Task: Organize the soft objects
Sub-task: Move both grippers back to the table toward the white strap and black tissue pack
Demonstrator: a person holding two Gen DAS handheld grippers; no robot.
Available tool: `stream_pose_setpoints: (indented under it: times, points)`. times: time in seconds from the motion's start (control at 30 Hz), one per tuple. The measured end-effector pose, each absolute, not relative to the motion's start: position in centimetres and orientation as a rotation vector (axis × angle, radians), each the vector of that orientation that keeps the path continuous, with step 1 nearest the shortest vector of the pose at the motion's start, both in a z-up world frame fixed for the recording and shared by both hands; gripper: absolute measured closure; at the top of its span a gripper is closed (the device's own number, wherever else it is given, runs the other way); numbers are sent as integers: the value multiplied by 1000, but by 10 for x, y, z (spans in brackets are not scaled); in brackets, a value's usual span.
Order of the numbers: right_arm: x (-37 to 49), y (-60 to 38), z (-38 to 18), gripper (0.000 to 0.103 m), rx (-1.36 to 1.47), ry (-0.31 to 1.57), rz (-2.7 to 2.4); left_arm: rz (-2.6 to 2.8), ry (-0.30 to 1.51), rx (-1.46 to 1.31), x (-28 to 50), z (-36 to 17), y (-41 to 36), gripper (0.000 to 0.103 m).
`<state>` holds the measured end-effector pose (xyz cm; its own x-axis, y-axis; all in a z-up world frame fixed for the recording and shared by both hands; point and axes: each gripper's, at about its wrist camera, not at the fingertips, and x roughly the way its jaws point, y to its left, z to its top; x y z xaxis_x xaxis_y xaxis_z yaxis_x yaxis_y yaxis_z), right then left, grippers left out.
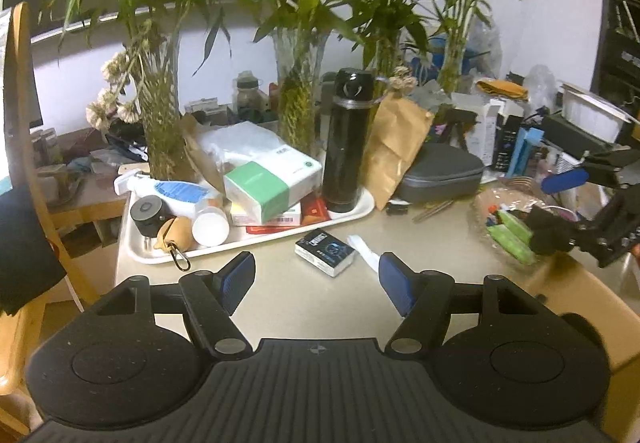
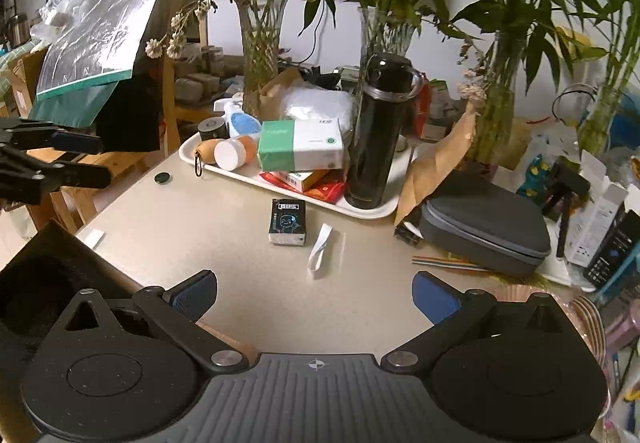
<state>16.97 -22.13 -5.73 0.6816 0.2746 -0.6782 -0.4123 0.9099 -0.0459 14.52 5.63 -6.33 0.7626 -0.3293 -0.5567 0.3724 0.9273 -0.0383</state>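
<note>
A small dark tissue pack [image 1: 325, 252] [image 2: 287, 222] with a blue cartoon lies on the beige table [image 2: 224, 227], with a white fabric loop [image 1: 365, 248] [image 2: 320, 251] just right of it. My left gripper [image 1: 316, 277] hovers open in front of the pack, with nothing between its blue pads. Open and empty too, my right gripper [image 2: 316, 295] is low over the table's near part, short of the loop. A green-and-white tissue box [image 1: 264, 187] [image 2: 300, 145] rests on the white tray [image 1: 240, 243] [image 2: 372, 211]. Each gripper shows in the other's view, the right gripper [image 1: 560, 205] and the left gripper [image 2: 100, 159].
The tray also carries a tall black flask [image 1: 346, 139] [image 2: 376, 131], bottles and flat packets. A grey zip case [image 2: 486, 231], a brown paper bag [image 1: 394, 147] and vases of bamboo [image 2: 260, 55] crowd the back. A brown open box [image 1: 580, 307] [image 2: 40, 283] sits at the near edge.
</note>
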Motion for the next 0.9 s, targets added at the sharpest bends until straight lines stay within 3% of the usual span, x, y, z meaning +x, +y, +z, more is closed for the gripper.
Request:
stream_pose_setpoints:
  times: [0.5,0.9]
  points:
    - [223,-231,-82,1,-157,784,398,-286,643,12,175,-80,71,35]
    - [259,-223,-118,26,-201,877,465,-241,665,35,185,-81,67,35]
